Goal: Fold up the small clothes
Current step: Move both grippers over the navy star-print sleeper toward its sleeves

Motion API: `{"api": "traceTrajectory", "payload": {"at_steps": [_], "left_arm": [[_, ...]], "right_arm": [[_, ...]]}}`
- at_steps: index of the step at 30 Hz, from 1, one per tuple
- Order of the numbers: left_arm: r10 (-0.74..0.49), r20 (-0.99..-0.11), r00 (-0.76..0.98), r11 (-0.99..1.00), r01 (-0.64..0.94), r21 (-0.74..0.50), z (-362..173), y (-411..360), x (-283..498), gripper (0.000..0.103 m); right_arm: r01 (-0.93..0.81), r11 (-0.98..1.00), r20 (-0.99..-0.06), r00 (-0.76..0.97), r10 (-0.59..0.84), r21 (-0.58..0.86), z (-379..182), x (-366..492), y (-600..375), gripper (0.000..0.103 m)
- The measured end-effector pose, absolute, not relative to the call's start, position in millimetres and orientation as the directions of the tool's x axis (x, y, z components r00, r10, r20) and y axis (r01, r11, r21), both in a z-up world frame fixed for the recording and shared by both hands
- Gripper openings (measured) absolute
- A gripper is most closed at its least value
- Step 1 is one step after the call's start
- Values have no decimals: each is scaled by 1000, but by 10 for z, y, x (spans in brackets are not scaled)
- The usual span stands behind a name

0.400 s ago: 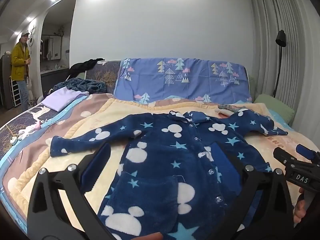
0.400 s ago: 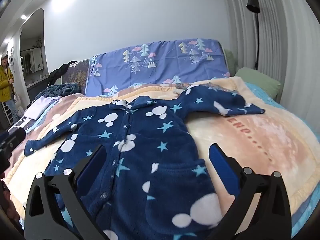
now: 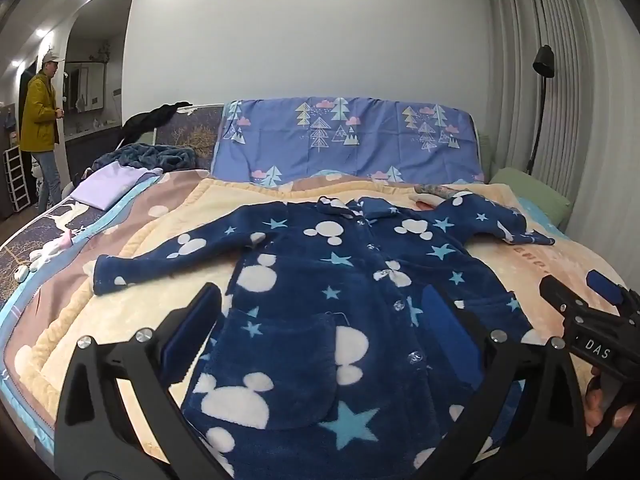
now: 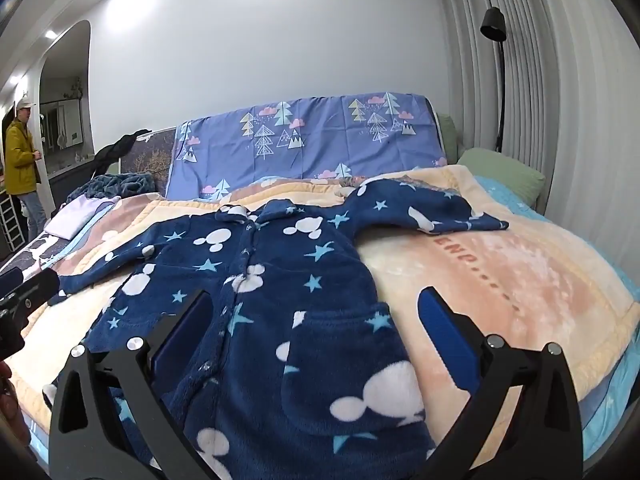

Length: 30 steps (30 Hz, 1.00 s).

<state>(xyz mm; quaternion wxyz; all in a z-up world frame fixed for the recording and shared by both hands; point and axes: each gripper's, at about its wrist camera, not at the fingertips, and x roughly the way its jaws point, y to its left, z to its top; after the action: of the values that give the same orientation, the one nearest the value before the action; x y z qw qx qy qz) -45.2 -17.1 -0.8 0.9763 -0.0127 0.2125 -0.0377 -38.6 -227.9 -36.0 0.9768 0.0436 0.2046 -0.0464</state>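
— Two grippers, both spread wide with nothing between the blue pads: the left gripper [image 3: 320, 332] at the bottom of its own view, the right gripper [image 4: 316, 332] at the bottom of its own.

— Where is the garment?

— A navy fleece pyjama top with white mouse-head shapes and light blue stars [image 3: 340, 300] lies flat, buttoned, in the middle of both frames, sleeves spread left and right. It rests on a cream and peach plush blanket [image 4: 520, 280] covering the bed. Neither gripper touches it.

— What surrounds it?

— Behind, in the upper centre, a lavender cover printed with trees and clouds [image 3: 348, 140] drapes the headboard. A green pillow [image 4: 500, 172] sits at right, a black floor lamp [image 3: 540, 92] stands beside grey pleated curtains [image 4: 540, 80]. At left, a folded lilac cloth [image 3: 108, 184] and a crumpled dark teal blanket [image 3: 148, 156].

— Anything blocking?

— The right gripper's black body juts in at the left view's right edge, hiding part of the blanket. A person in a mustard jacket [image 3: 38, 116] stands far left.

— Hidden parts?

— The top's hem is cut off behind the gripper frames; peach lettering on the blanket is unreadable.
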Motion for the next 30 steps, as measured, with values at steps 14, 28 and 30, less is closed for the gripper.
{"api": "traceTrajectory", "payload": {"at_steps": [14,28,30], "left_arm": [[-157,-482,862,988,139,-72,-222,-259,-249,101],[-186,-525,831,982,143,-122,-430,-179,34,101],[-176,-532,828,984,137,-114,-441,-170,120,101]], "right_arm": [[163,986,-445,886,-130,36,-450,-314,-2308,98],[112,993,-482,872,-85,28,-543,3,-2183,95],[105,994,-487,870,-81,22,-563,87,-2153,95]]}}
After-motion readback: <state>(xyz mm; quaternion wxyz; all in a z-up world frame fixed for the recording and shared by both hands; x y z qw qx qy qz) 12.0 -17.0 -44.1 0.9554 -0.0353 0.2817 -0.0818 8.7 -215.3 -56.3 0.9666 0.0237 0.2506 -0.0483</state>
